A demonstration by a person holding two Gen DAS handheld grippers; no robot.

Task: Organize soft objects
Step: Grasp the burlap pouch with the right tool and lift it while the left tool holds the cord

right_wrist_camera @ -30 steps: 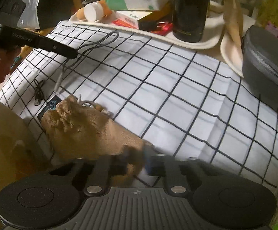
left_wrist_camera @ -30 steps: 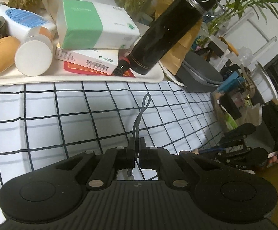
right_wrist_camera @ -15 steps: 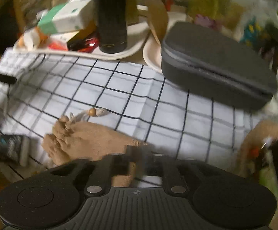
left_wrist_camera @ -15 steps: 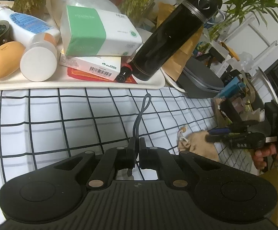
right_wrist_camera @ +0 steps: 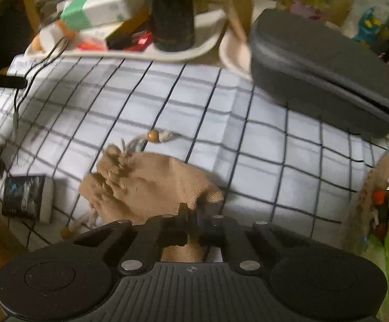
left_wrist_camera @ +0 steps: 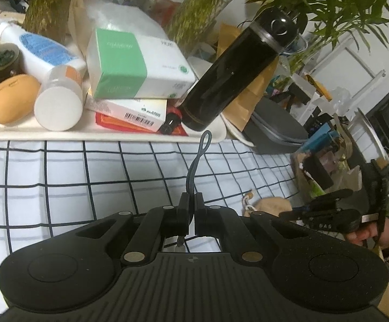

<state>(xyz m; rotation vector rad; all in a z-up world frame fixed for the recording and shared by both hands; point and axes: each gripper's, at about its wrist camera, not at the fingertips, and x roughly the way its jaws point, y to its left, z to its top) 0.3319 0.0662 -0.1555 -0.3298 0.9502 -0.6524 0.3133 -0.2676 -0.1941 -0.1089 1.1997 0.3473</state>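
Shifted since the earlier frame: tan drawstring pouch (right_wrist_camera: 151, 185), now farther in from the checked cloth's (right_wrist_camera: 261, 145) left edge, pinched at its near corner by the closed right gripper (right_wrist_camera: 193, 214). Left gripper (left_wrist_camera: 191, 204): closed on a grey cable (left_wrist_camera: 195, 161) whose loop stands above the cloth. Beyond: cluttered tray (left_wrist_camera: 100, 135), grey case (right_wrist_camera: 323, 83).

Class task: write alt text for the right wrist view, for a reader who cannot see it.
The right gripper, its jaws just closed, pinches the near edge of a tan burlap drawstring pouch lying on a white cloth with a black grid. Beyond stand a dark grey zipped case and a cluttered white tray holding a black flask.
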